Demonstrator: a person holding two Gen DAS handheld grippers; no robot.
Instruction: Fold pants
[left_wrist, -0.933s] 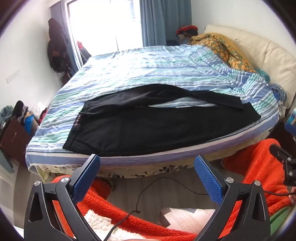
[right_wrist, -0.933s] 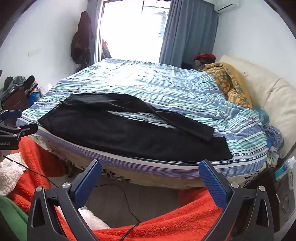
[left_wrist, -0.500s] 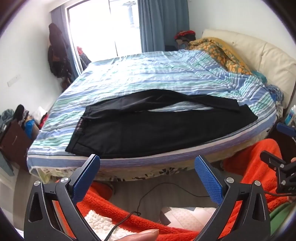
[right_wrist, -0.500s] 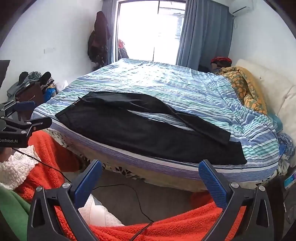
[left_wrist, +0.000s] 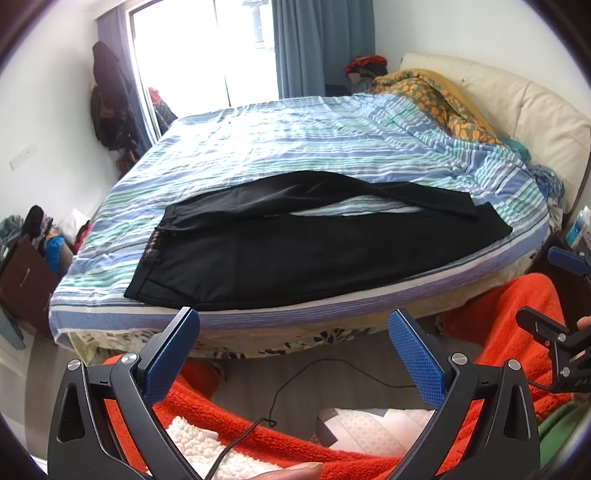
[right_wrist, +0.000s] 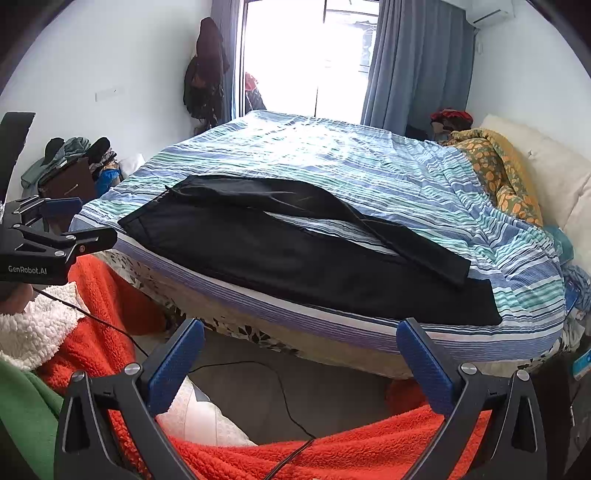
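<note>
Jaws of both grippers wide apart, short of black pants (left_wrist: 295, 251).

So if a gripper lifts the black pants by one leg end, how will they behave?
The pants will probably hang limp: the thin cloth lies flat and follows the bed. The far leg already lies bent and creased, so it should drape, not hold shape. They look smooth, so a shallow pinch might slip.
</note>
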